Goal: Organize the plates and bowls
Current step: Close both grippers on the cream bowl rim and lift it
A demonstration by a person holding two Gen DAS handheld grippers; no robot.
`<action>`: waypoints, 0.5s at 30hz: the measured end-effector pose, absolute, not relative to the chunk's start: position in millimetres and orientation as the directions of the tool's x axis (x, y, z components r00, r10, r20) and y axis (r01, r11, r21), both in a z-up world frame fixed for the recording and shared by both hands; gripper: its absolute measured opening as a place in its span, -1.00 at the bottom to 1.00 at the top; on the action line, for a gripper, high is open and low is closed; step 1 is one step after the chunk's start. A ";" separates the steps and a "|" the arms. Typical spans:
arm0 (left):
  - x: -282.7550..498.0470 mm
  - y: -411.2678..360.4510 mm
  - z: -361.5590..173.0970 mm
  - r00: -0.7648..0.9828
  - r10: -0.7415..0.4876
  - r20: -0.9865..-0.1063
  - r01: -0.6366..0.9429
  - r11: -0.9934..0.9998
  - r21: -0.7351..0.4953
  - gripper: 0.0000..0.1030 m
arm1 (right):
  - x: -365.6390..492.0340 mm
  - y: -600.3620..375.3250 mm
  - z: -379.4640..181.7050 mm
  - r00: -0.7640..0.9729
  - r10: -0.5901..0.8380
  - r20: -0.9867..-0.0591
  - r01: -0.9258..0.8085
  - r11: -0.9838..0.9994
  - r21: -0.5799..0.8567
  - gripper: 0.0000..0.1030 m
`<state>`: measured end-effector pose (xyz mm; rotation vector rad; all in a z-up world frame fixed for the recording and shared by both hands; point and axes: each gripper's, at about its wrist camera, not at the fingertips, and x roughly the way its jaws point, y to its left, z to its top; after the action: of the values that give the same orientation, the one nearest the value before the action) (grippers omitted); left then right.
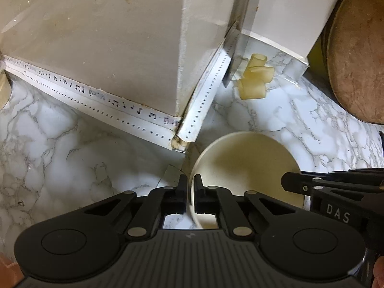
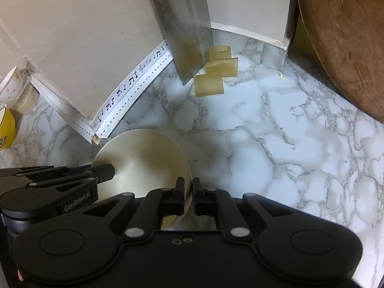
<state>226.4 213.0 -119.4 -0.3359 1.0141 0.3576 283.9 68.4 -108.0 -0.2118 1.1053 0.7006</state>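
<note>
A cream bowl point(image 1: 244, 163) sits on the marble counter point(image 1: 72, 168) near a wall corner. My left gripper point(image 1: 190, 180) is shut on its left rim, one finger inside and one outside. In the right wrist view the bowl point(image 2: 141, 158) looks like two nested ones, and my right gripper point(image 2: 188, 183) is shut on the right rim. Each gripper shows side-on in the other's view: the right one point(image 1: 288, 183) at the bowl's right edge, the left one point(image 2: 109, 170) at its left edge.
A cleaver blade point(image 2: 189, 36) leans against the wall behind, beside yellowish tape pieces point(image 2: 213, 74). A round wooden board point(image 2: 348, 48) stands at the right. At the far left are a patterned cup point(image 2: 10, 84) and a yellow bowl point(image 2: 6, 127). Music-note trim point(image 1: 84, 91) lines the wall base.
</note>
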 end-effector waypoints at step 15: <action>208.7 188.9 -85.7 0.516 0.139 -0.845 -0.403 0.910 -0.096 -0.93 | 263.9 48.6 -77.0 0.312 0.410 -0.857 -0.605 0.781 0.153 -0.91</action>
<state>208.7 188.9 -85.7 -0.2970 0.9783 0.3314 263.9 48.6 -77.0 -0.2120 1.0591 0.6761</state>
